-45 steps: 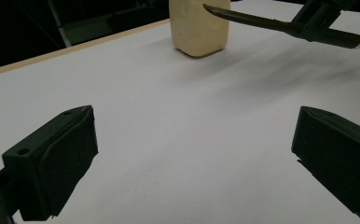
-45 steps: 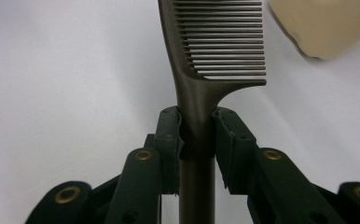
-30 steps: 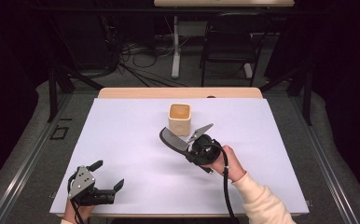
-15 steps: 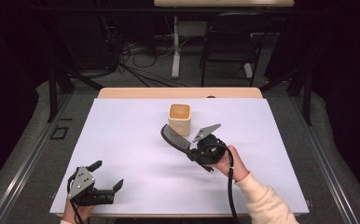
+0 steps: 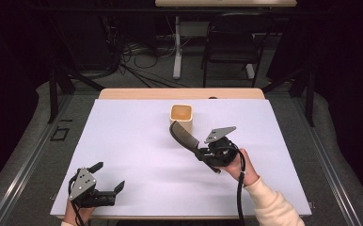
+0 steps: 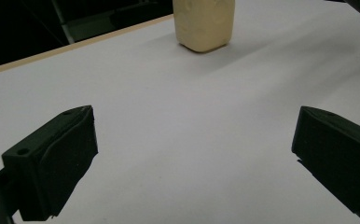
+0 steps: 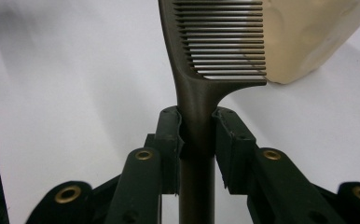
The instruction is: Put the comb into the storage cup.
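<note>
A dark comb (image 5: 183, 135) is held by its handle in my right gripper (image 5: 202, 151), right of the table's middle, its toothed end pointing up-left toward a cream-coloured cup (image 5: 181, 116). In the right gripper view the jaws are shut on the comb (image 7: 215, 51) at its handle, and the cup (image 7: 308, 37) stands just beyond the teeth. My left gripper (image 5: 108, 182) rests at the table's front left corner, open, nothing between its fingers. The left gripper view shows its two fingers (image 6: 52, 163) wide apart and the cup (image 6: 205, 23) far ahead.
The table (image 5: 123, 155) is covered with a white sheet, with a wooden edge at the back. A black cable trails from the right gripper over the sleeve. Chairs and cables stand on the floor beyond the table.
My right gripper with the comb has drifted slightly right and toward the front, away from the cup. The left gripper has not moved.
</note>
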`<control>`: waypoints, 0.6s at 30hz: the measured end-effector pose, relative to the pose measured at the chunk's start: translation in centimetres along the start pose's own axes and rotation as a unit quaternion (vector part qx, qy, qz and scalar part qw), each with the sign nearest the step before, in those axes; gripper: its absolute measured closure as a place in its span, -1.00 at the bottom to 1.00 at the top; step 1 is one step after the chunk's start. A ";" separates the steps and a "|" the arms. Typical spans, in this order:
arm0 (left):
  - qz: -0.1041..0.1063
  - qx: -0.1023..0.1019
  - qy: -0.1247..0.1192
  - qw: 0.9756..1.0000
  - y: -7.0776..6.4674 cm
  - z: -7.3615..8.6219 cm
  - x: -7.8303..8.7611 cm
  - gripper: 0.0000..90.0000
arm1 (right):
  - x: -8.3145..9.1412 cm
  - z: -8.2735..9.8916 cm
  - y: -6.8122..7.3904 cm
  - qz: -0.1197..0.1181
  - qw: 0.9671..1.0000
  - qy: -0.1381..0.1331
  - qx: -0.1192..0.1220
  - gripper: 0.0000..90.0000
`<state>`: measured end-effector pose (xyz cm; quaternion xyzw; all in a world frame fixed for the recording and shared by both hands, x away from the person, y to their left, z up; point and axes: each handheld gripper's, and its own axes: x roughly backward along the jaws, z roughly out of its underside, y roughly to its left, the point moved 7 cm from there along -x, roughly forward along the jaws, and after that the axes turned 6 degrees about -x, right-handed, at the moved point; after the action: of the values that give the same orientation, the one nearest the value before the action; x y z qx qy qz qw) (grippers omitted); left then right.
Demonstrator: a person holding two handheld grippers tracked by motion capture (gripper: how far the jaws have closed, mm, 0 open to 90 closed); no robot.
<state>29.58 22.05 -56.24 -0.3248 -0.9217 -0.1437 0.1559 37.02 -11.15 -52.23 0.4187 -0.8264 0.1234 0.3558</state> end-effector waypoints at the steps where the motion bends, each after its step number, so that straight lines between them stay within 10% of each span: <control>1: 0.000 0.000 0.000 1.000 0.0 0.0 0.0 -1.00 | 0.0 0.0 0.0 0.000 1.000 0.000 0.000 0.60; 18: 0.009 -0.005 0.002 1.000 -0.3 -0.2 -0.4 -1.00 | 1.6 0.3 -1.3 0.015 0.999 -0.033 -0.010 0.60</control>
<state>29.77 21.57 -56.27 -0.3333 -0.9177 -0.1481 0.1576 37.29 -13.06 -51.48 0.4065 -0.8452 0.1069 0.3301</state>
